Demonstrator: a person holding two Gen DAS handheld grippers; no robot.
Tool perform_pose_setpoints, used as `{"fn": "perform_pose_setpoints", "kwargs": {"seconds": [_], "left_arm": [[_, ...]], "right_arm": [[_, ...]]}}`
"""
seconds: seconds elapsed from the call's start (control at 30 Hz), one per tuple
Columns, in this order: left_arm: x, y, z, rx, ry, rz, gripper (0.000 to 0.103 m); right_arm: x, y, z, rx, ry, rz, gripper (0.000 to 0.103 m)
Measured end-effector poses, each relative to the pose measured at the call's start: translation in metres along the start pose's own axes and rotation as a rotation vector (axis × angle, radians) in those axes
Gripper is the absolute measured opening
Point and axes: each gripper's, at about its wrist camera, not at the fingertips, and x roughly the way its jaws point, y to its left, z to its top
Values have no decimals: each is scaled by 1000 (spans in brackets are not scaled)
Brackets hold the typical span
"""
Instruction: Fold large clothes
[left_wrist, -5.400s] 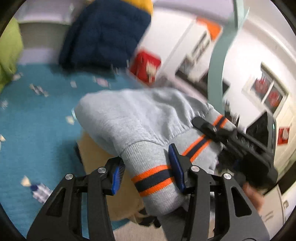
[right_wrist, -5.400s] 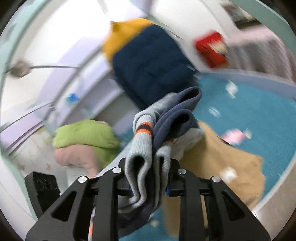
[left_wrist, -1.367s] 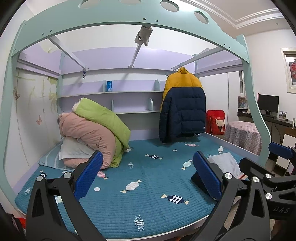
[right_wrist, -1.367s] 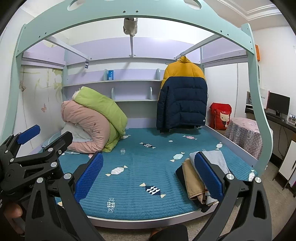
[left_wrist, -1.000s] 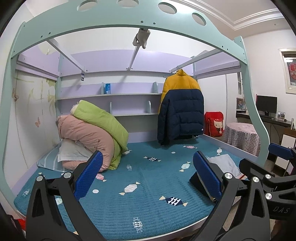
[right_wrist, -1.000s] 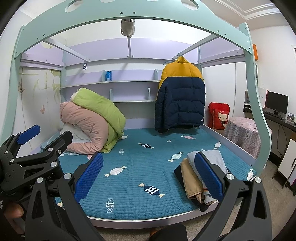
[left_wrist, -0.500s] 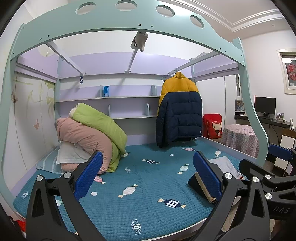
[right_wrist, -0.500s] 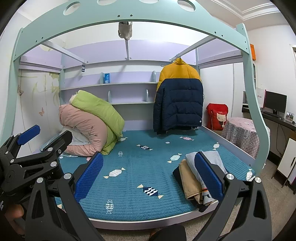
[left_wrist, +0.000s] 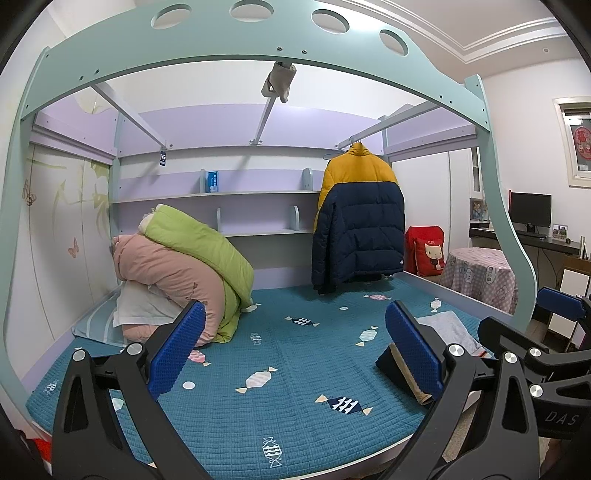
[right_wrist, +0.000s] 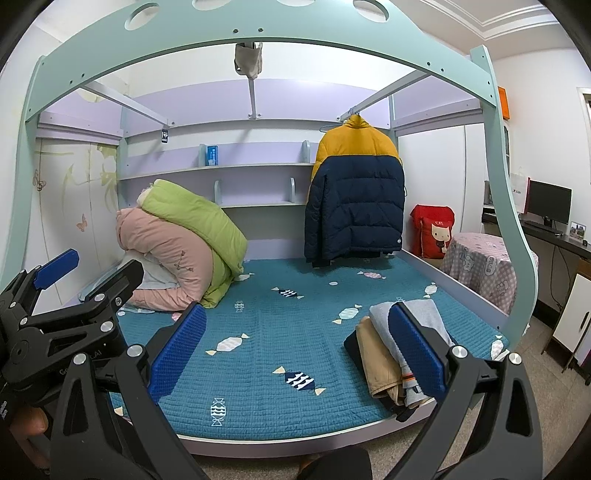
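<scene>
Both hand-held grippers are held in front of the bed (right_wrist: 280, 354), away from it, and both are released, with the blue pads wide apart and nothing between them. The left hand-held gripper (left_wrist: 295, 347) looks over the teal quilted cover from the front edge. The right hand-held gripper (right_wrist: 291, 350) is beside it and sees the same bed a little more from the right.

The folded clothes (right_wrist: 395, 350) lie in a stack on the right front corner of the bed, near the edge. In the right wrist view the stack shows a dark piece at the bottom, a tan piece (right_wrist: 380, 365) on it, and a grey garment (right_wrist: 421, 317) on top with an orange and dark stripe at its hem. The right pad of the right hand-held gripper partly covers this stack in the picture. In the left wrist view the stack (left_wrist: 443, 328) is partly behind the right pad too.

At the back left of the bed a pink quilt (right_wrist: 166, 258) and a green quilt (right_wrist: 192, 218) are rolled together on a pillow. A yellow and navy jacket (right_wrist: 354, 203) hangs from a rail at the back right. Beside the bed, on the right, stands a round bench with a checked cloth (right_wrist: 480, 266), and a red bag (right_wrist: 432, 229) is behind it.
</scene>
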Motion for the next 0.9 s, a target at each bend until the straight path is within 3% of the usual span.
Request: {"fn": "perform_pose_setpoints", "kwargs": {"seconds": [0.9], "left_arm": [[-1, 0, 2, -1, 4, -6, 98]], "right_arm": [[-5, -2, -4, 9, 9, -20, 95]]}}
